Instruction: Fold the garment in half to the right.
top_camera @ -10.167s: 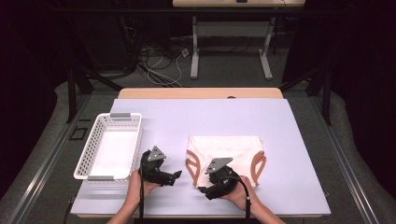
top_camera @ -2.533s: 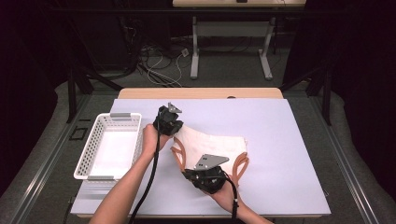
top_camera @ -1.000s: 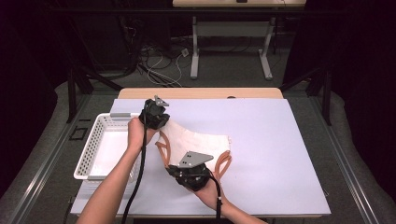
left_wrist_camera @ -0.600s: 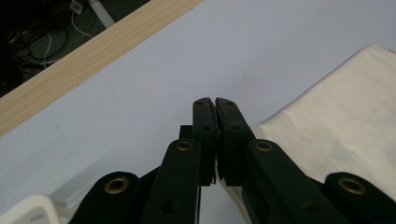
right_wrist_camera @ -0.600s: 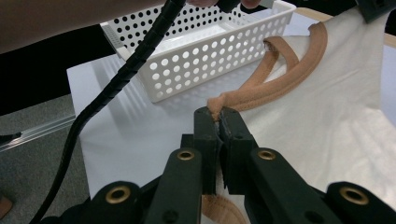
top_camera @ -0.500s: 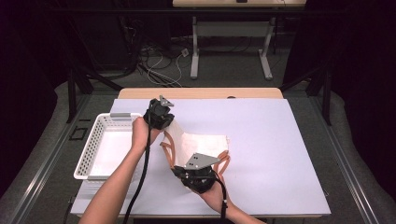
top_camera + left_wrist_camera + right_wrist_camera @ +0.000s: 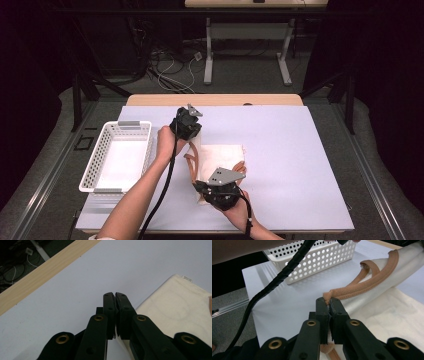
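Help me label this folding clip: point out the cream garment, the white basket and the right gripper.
cream garment [image 7: 222,155], high view, flat cream panel.
white basket [image 7: 91,167], high view, left perforated wall.
right gripper [image 7: 329,300], right gripper view, between its fingertips, clamped on the tan trim.

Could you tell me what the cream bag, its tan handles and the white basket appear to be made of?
The cream bag looks like plain woven cotton or canvas: matte, soft folds, a small sewn label at one corner. Its tan handles seem to be stitched fabric webbing, with visible seam lines. The white basket is probably moulded plastic: smooth, slightly glossy walls with regular round perforations.
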{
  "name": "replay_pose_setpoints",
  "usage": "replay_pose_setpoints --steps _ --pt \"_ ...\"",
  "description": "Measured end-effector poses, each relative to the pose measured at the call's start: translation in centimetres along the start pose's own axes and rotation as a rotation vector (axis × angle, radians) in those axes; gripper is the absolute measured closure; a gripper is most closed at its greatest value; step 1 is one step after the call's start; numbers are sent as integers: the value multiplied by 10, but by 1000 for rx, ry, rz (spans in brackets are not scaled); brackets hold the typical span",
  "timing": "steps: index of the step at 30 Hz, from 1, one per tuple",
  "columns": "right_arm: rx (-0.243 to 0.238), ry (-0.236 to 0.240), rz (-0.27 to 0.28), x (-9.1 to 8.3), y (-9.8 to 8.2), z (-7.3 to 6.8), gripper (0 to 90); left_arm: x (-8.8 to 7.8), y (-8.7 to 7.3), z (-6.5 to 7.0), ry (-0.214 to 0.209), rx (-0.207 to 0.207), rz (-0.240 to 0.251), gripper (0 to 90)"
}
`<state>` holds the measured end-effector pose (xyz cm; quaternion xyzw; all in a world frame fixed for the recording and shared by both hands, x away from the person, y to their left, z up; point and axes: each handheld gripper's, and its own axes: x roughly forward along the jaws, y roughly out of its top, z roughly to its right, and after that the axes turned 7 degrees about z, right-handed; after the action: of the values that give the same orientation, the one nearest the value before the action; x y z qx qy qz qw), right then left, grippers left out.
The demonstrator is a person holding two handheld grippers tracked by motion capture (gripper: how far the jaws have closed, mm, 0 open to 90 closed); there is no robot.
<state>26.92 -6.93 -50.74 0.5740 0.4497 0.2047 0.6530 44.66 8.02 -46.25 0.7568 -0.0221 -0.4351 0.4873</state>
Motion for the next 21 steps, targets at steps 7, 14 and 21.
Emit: replay_pose_setpoints --steps 7,14,21 --pt "8 -1 0 -4 -1 1 868 3 1 5 -7 0 9 871" --pt "9 -8 3 -10 -1 3 869 8 2 9 -24 -7 16 871" --pt "6 -12 -8 -18 -3 6 869 15 3 16 -44 -21 29 869"
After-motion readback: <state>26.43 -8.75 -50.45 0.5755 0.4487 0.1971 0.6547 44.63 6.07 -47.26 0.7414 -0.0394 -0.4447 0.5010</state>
